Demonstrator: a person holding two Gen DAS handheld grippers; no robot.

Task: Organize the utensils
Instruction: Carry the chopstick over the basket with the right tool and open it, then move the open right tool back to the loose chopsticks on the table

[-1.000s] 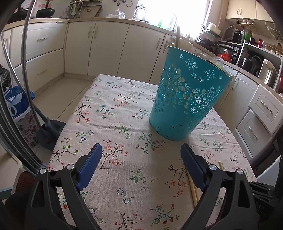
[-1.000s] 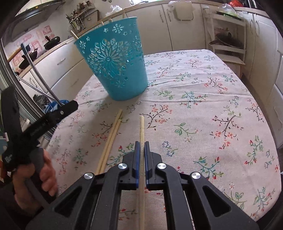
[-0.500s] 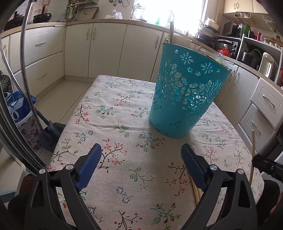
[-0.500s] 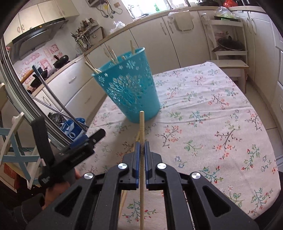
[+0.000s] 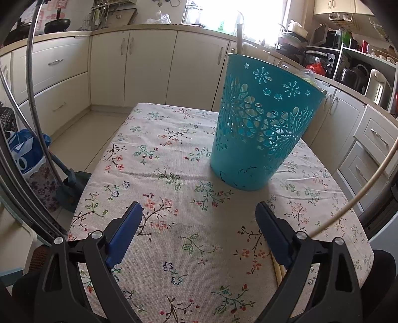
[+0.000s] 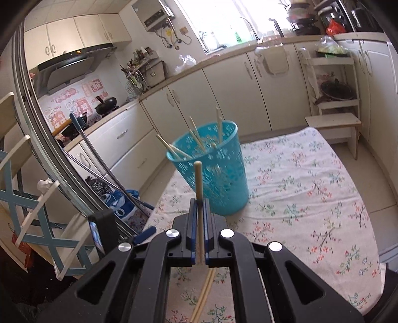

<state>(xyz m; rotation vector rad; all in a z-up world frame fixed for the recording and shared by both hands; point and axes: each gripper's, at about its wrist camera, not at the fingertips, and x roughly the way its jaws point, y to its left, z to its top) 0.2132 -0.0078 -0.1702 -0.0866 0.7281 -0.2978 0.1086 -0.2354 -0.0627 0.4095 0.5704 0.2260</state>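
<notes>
Right claw (image 6: 198, 206) clamps one chopstick (image 6: 198, 179) lengthwise, tip aimed at the bin (image 6: 219, 181) ahead so I can drop it in, while my left claw (image 5: 199, 228) waits open, two chopsticks (image 6: 202, 298) lying beneath.

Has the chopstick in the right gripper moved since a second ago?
Yes. The chopstick, clamped in the right gripper, has gone up off the tablecloth and now points toward the blue basket.

Bright daylight from blown-out window (image 5: 248, 22), soft shadows on tablecloth (image 5: 189, 159), strong fisheye edge warping
</notes>
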